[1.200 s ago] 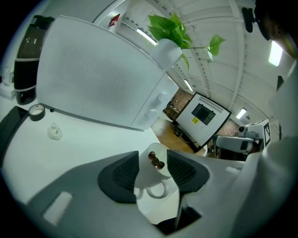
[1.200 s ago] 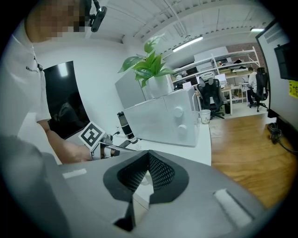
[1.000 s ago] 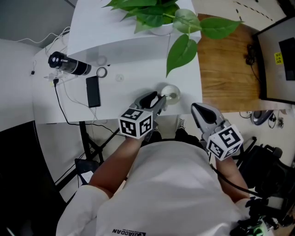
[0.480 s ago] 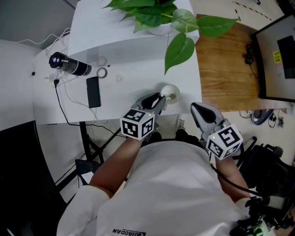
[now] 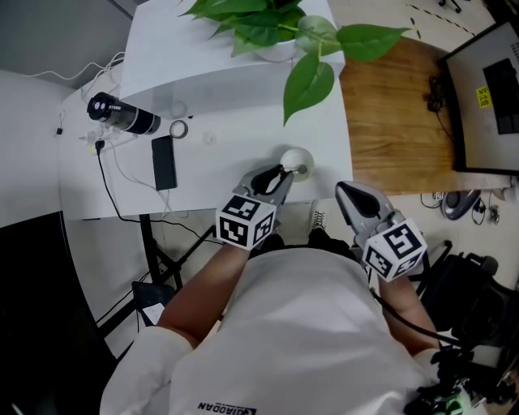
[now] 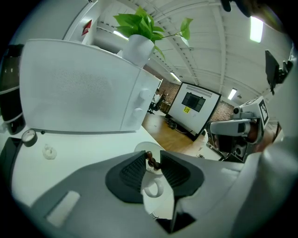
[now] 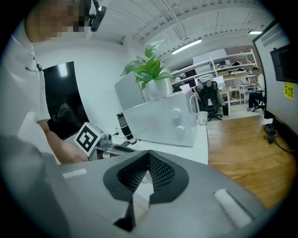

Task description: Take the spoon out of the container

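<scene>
A small white cup [image 5: 298, 160] stands near the front edge of the white table [image 5: 227, 174]. Its handle [image 6: 152, 187] shows low between my left jaws. A brown beaded spoon handle [image 6: 152, 160] sticks up out of the cup. My left gripper [image 5: 280, 175] [image 6: 152, 163] reaches over the cup, its jaws closing, and both pads touch the spoon handle near their tips. The spoon's bowl is hidden inside the cup. My right gripper [image 5: 350, 194] [image 7: 148, 157] hangs off the table's front right corner, shut with nothing in it.
A white box-shaped appliance [image 5: 219, 57] with a potted plant [image 5: 268, 20] on top fills the back of the table. A black phone [image 5: 164, 160], a black cylinder [image 5: 122, 113] and a small ring [image 5: 178, 127] lie left. Wooden floor [image 5: 389, 113] and a monitor [image 5: 491, 89] are on the right.
My left jaws have narrowed round the spoon handle at the cup, and that gripper has crept slightly forward. The right gripper has stayed where it was.
</scene>
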{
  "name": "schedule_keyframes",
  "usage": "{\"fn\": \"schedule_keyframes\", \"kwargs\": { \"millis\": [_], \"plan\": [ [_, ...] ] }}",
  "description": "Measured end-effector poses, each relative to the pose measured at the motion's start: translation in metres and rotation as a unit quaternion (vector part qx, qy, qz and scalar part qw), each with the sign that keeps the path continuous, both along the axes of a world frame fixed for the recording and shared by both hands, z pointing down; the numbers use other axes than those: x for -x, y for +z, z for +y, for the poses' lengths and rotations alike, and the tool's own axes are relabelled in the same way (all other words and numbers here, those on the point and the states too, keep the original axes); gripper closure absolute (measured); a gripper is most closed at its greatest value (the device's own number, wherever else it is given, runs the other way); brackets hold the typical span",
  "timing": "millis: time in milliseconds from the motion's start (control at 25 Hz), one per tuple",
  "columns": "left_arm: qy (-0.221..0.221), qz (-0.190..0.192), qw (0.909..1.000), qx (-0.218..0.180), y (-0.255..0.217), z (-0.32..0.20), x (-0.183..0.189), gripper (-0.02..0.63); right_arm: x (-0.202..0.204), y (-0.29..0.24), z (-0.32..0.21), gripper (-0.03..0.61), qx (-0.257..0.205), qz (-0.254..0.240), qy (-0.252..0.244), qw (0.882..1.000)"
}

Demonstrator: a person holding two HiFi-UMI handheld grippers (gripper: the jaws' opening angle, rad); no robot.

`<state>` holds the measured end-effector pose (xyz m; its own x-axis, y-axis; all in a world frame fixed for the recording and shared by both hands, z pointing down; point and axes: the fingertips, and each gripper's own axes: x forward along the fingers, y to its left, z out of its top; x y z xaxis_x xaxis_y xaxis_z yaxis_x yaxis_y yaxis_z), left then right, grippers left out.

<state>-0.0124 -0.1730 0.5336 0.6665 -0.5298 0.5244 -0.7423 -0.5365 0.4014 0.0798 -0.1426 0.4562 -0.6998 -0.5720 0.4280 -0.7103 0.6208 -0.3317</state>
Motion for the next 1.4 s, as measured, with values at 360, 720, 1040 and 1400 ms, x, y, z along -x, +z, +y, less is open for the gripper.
{"fn": "schedule_keyframes", "kwargs": {
  "millis": [360, 720, 1040, 1400],
  "plan": [
    [0.04, -0.033, 0.9981, -0.034, -0.004, 0.004, -0.011, 0.516, -0.004, -0.003, 0.002, 0.572, -0.004, 0.003, 0.001, 1.0],
    [0.023, -0.008, 0.9986, -0.047, -0.014, -0.001, -0.012, 0.525, -0.007, -0.005, 0.0, 0.571, -0.008, 0.006, 0.004, 1.0],
    [0.024, 0.002, 0.997, -0.073, -0.036, -0.006, -0.009, 0.566, -0.007, -0.007, -0.003, 0.572, -0.011, 0.007, 0.004, 1.0],
    [0.024, 0.016, 0.993, -0.115, -0.08, -0.003, 0.0, 0.566, 0.003, -0.017, -0.011, 0.571, -0.026, 0.002, -0.003, 1.0]
  ]
}}
